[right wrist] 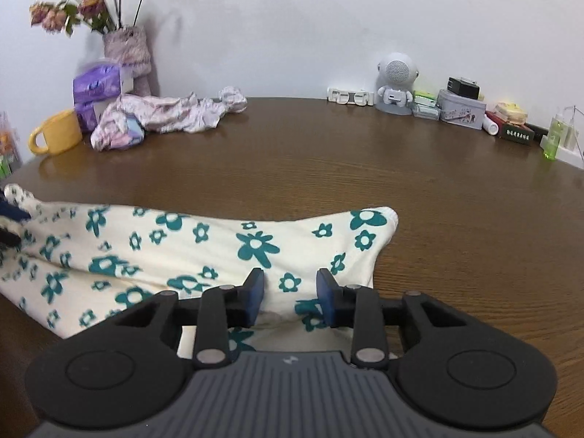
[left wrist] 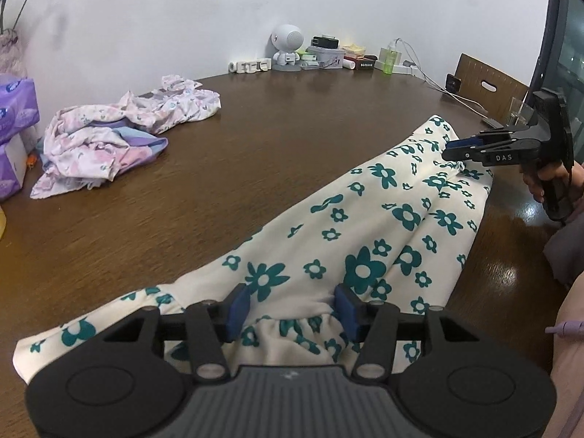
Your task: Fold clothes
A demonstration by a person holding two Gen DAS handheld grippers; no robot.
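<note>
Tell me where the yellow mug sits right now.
In the right wrist view, the yellow mug stands at the table's far left edge, beside the purple tissue packs and the crumpled pink floral clothes.

text: "DAS" | on: right gripper body, white letters (right of the left gripper's view) | other labels: too small to read

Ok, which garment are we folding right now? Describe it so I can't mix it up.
On the brown wooden table, look at the near edge, right under both grippers. The cream garment with teal flowers lies stretched out flat there. The pink and purple clothes pile by the wall is crumpled and pastel.
</note>
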